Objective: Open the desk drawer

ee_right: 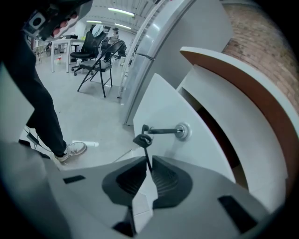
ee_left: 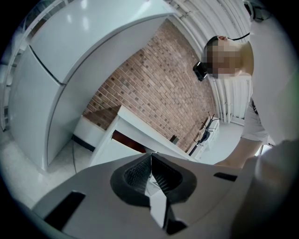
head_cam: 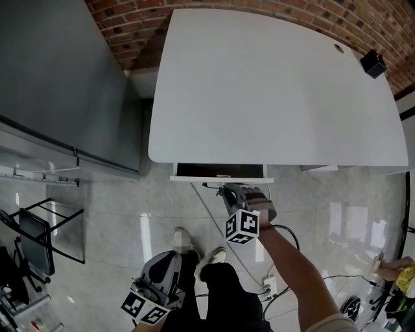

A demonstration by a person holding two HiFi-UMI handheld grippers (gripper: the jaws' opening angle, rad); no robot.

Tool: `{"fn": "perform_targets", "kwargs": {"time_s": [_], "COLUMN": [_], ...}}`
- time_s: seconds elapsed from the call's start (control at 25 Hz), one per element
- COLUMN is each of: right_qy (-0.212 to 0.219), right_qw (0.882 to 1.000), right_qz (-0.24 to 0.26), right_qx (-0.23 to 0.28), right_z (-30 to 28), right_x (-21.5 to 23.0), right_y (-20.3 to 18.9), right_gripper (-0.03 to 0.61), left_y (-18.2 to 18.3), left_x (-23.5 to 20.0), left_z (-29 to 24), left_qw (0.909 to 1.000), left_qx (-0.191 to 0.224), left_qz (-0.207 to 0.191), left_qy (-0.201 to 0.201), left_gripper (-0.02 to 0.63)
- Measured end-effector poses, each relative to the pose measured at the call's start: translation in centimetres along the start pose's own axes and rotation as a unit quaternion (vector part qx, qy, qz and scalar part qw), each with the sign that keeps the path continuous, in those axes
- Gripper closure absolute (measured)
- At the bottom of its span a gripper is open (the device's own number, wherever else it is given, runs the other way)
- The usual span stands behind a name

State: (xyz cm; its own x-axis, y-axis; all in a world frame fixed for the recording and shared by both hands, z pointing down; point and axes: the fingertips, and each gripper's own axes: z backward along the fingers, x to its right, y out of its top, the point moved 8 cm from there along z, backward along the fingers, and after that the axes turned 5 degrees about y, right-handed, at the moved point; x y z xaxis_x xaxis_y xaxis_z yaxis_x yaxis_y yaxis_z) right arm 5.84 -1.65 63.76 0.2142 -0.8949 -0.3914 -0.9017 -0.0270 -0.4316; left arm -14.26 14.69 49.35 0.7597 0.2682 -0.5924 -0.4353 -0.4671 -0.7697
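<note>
The white desk (head_cam: 272, 84) has a shallow drawer (head_cam: 220, 178) under its front edge, drawn out a little, with a dark gap behind its white front (ee_right: 159, 105). A key (ee_right: 163, 131) sits in the lock (ee_right: 183, 131). From the key hangs a ring (ee_right: 142, 140) with a thin dark strap. My right gripper (head_cam: 228, 192) (ee_right: 150, 161) is just in front of the drawer, shut on that strap. My left gripper (head_cam: 170, 257) (ee_left: 150, 156) hangs low by the person's legs. It is shut with nothing in it and is far from the desk (ee_left: 140, 128).
A tall grey cabinet (head_cam: 58, 78) stands left of the desk against the brick wall (head_cam: 123, 19). A small black box (head_cam: 373, 63) sits at the desk's far right corner. A black folding chair (head_cam: 39, 240) is at the left, with a power strip (head_cam: 269, 284) and cables on the floor.
</note>
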Motion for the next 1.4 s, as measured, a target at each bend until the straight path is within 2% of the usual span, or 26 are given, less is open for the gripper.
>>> {"fn": "perform_targets", "kwargs": {"time_s": [0.48, 1.16, 1.4], "right_qy": [-0.009, 0.001, 0.006], "right_qw": [0.999, 1.000, 1.000], "right_qz": [-0.039, -0.019, -0.021], "right_qx": [0.014, 0.016, 0.016], "right_z": [1.1, 0.8, 1.0], "right_x": [-1.4, -1.8, -3.3], "right_y": [0.0, -0.2, -0.6], "right_gripper": [0.540, 0.546, 0.548], "left_y": [-0.3, -0.3, -0.5], "left_x": [0.1, -0.4, -0.1], "left_z": [0.4, -0.1, 0.0], "left_qw": [1.0000, 1.0000, 0.9999], "left_qx": [0.001, -0.005, -0.006], "left_qz": [0.004, 0.005, 0.006], "left_qy": [0.000, -0.004, -0.005], "left_gripper": [0.604, 0.604, 0.604]}}
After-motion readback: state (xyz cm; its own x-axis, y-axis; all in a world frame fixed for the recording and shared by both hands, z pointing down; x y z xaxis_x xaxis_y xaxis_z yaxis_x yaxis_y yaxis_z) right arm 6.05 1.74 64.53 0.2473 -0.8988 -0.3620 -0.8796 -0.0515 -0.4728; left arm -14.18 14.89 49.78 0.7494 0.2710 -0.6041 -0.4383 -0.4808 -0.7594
